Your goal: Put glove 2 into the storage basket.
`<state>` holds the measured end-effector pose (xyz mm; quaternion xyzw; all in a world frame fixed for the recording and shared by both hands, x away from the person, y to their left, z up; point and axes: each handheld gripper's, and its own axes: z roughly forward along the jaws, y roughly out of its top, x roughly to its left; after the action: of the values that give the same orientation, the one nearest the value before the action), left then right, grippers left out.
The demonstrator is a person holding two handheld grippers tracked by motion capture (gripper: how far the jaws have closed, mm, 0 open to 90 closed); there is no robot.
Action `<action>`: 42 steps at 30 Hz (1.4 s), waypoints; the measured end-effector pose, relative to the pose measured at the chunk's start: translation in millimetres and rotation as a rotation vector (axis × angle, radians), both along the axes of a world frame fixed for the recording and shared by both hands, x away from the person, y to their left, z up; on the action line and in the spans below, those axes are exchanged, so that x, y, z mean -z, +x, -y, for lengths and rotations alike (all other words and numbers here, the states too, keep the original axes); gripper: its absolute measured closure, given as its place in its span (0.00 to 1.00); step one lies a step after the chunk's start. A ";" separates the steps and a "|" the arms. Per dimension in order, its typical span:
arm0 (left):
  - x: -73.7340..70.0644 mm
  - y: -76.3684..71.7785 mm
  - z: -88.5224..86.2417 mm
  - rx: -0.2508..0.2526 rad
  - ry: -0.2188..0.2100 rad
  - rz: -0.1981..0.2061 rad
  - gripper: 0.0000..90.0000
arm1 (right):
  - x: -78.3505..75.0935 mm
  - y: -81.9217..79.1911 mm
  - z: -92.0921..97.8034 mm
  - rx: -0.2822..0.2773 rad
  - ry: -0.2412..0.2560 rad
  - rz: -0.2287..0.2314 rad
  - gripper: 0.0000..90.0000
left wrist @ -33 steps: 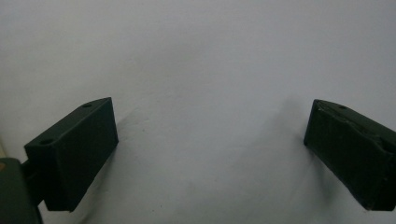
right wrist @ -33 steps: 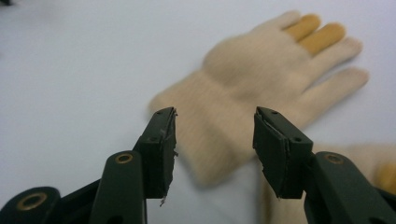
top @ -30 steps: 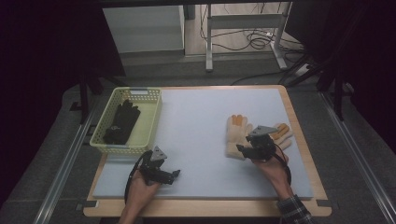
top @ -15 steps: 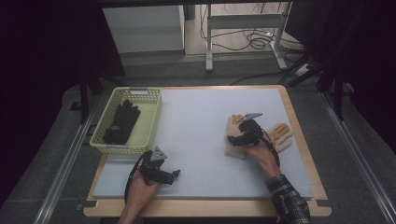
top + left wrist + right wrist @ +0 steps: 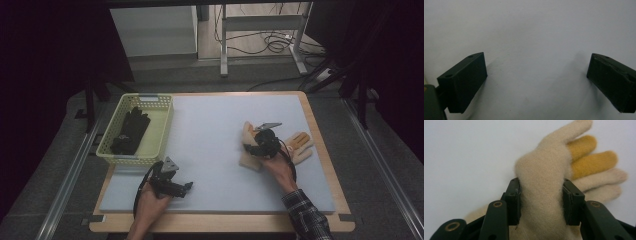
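Note:
A cream knitted glove [image 5: 544,167] with some yellow fingers lies on the pale blue mat. My right gripper [image 5: 541,195] pinches its palm, and the wool bulges between the two jaws. In the high view the right gripper [image 5: 257,145] sits on that cream glove [image 5: 248,159] at the mat's right. A second glove [image 5: 301,145] with yellow fingers lies just to its right. My left gripper [image 5: 186,189] rests near the front edge, and in its own view the left gripper [image 5: 536,75] is open wide over bare mat.
A yellow-green basket [image 5: 163,131] stands at the mat's left edge with a pair of black gloves [image 5: 131,131] inside. The wooden table edge [image 5: 320,145] frames the mat [image 5: 210,130]. Metal rails run along both sides of the table.
My right gripper has moved left and slightly away from the person, from between the two gloves onto the left cream glove. The left gripper has stayed put.

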<state>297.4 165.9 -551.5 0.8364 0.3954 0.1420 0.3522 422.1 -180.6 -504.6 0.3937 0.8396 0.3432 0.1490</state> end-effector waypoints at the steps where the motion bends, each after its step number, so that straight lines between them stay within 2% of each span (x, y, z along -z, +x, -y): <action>1: 0.0 0.0 -0.1 0.001 0.001 0.000 0.03 | -4.9 -3.7 -0.5 -0.006 0.016 0.003 0.62; 3: 0.0 0.0 -0.1 0.001 0.001 0.000 0.03 | -15.7 -14.9 -5.1 -0.032 0.045 0.010 0.61; 7: 0.0 0.0 0.0 0.000 0.001 0.000 0.03 | -27.7 -36.7 -20.1 -0.076 0.067 0.026 0.60; 9: 0.0 0.0 0.1 -0.001 0.000 0.001 0.03 | -29.0 -41.7 -24.9 -0.087 0.071 0.023 0.59; 10: 0.1 -0.1 0.1 -0.001 -0.001 0.001 0.03 | -28.3 -50.2 -35.2 -0.111 0.067 0.027 0.58; 11: 0.1 -0.1 0.1 -0.001 -0.001 0.001 0.03 | -28.3 -50.2 -35.2 -0.111 0.067 0.027 0.58; 12: 0.1 -0.1 0.1 -0.001 0.000 0.001 0.03 | -22.5 -56.8 -46.2 -0.122 0.061 0.021 0.57; 13: 0.0 0.1 0.0 0.001 0.001 0.003 0.03 | -22.5 -56.8 -46.2 -0.122 0.061 0.021 0.57; 14: 0.0 0.0 -0.1 0.000 0.001 0.003 0.03 | -15.0 -59.3 -53.4 -0.137 0.058 0.017 0.55; 16: 0.0 0.0 0.0 0.000 0.001 0.003 0.03 | -9.9 -60.1 -56.8 -0.142 0.055 0.019 0.53; 17: 0.1 -0.1 0.1 -0.001 -0.001 0.001 0.03 | 1.0 -59.0 -61.4 -0.146 0.055 0.000 0.45; 18: 0.1 -0.1 0.1 -0.001 -0.001 0.001 0.03 | 1.0 -59.0 -61.4 -0.146 0.055 0.000 0.45; 19: 0.1 -0.2 0.1 -0.001 -0.001 0.001 0.03 | 10.4 -57.0 -64.4 -0.157 0.070 -0.034 0.39; 23: -0.1 0.0 -0.2 0.002 0.003 0.000 0.03 | 8.4 -56.8 -62.7 -0.169 0.069 -0.023 0.35; 24: -0.1 0.0 -0.2 0.002 0.003 0.000 0.03 | 1.1 -56.9 -56.8 -0.173 0.079 -0.003 0.34; 26: -0.1 0.1 -0.2 0.003 0.004 0.000 0.03 | -1.2 -57.0 -54.2 -0.175 0.075 0.006 0.34; 27: -0.1 0.1 -0.3 0.003 0.005 0.002 0.03 | -5.7 -58.8 -46.0 -0.172 0.056 0.017 0.39; 28: -0.1 0.1 -0.3 0.003 0.005 0.002 0.03 | -5.7 -58.8 -46.0 -0.172 0.056 0.017 0.39; 29: -0.1 0.1 -0.3 0.003 0.005 0.002 0.03 | -6.3 -62.3 -37.9 -0.171 0.034 0.019 0.51; 30: -0.1 0.1 -0.3 0.003 0.005 0.002 0.03 | -6.3 -62.3 -37.9 -0.171 0.034 0.019 0.51; 32: -0.1 0.0 -0.1 0.002 0.003 0.000 0.03 | -4.4 -69.1 -29.9 -0.175 0.015 0.035 0.66; 33: -0.1 0.0 -0.2 0.002 0.003 0.000 0.03 | -1.1 -76.9 -21.7 -0.182 -0.001 0.046 0.79; 34: -0.2 0.0 -0.3 0.003 0.005 0.000 0.03 | 0.5 -79.3 -18.8 -0.183 -0.005 0.045 0.83; 37: 0.0 0.0 0.0 0.000 0.001 0.001 0.03 | 7.6 -87.7 -9.9 -0.183 -0.006 0.027 0.89; 38: 0.0 0.0 0.0 0.000 0.001 0.001 0.03 | 7.6 -87.7 -9.9 -0.183 -0.006 0.027 0.89; 40: 0.1 0.0 0.1 -0.001 0.000 0.001 0.03 | 15.9 -93.2 -8.0 -0.188 -0.002 -0.001 0.89; 42: 0.0 0.0 0.0 0.001 0.001 0.001 0.03 | 18.2 -94.5 -8.5 -0.195 -0.001 -0.002 0.89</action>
<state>297.4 165.9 -551.5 0.8367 0.3948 0.1424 0.3519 327.6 -172.1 -522.7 0.3103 0.8742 0.3555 0.1143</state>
